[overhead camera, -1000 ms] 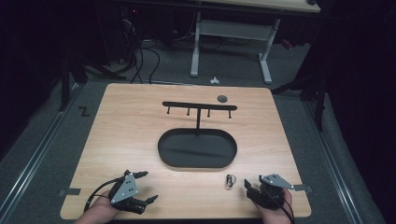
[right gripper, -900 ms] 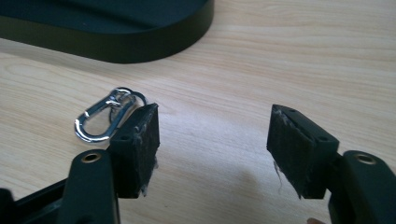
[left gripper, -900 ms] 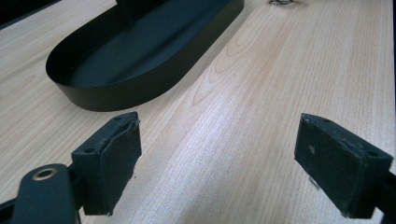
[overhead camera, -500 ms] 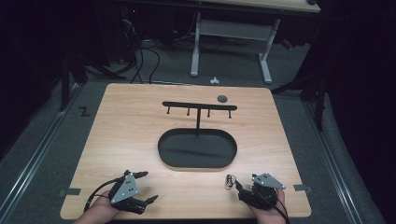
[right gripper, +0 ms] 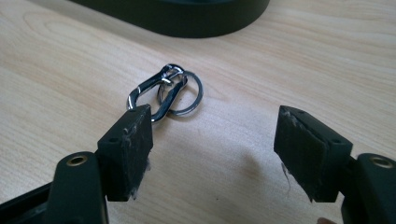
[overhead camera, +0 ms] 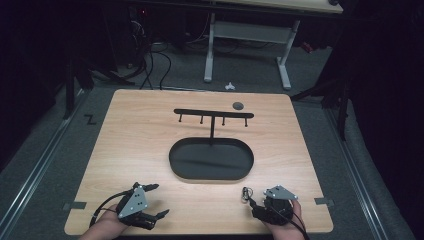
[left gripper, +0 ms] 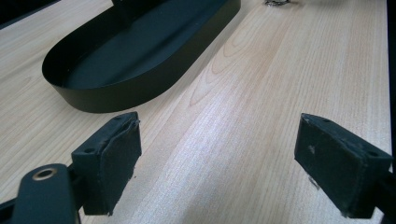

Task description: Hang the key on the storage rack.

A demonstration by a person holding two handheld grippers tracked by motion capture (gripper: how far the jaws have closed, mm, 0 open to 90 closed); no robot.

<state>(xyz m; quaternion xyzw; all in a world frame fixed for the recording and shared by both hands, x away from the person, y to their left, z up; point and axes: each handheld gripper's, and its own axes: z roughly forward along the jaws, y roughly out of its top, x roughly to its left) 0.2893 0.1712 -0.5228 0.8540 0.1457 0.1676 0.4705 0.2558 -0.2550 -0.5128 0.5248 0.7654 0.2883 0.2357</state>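
Desk (overhead camera: 150,130) in the high view carries a black oval tray (overhead camera: 211,160) at centre; the key clip (overhead camera: 245,193) lies at the tray's 5 o'clock, just beside the right gripper (overhead camera: 255,210). Left gripper (left gripper: 219,158), in its own view: fingers wide apart, nothing between. Right gripper's own view: its fingers (right gripper: 130,140) have just been opening, and the clip sits at 11 o'clock.

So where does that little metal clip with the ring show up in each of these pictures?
High view: the clip and ring lie near the table's front edge, just left of the right gripper.
Left gripper view: a sliver of it at the top edge.
Right gripper view: at centre, just ahead of the open jaws, by the left pad.
Shared landmark: the black oval tray.
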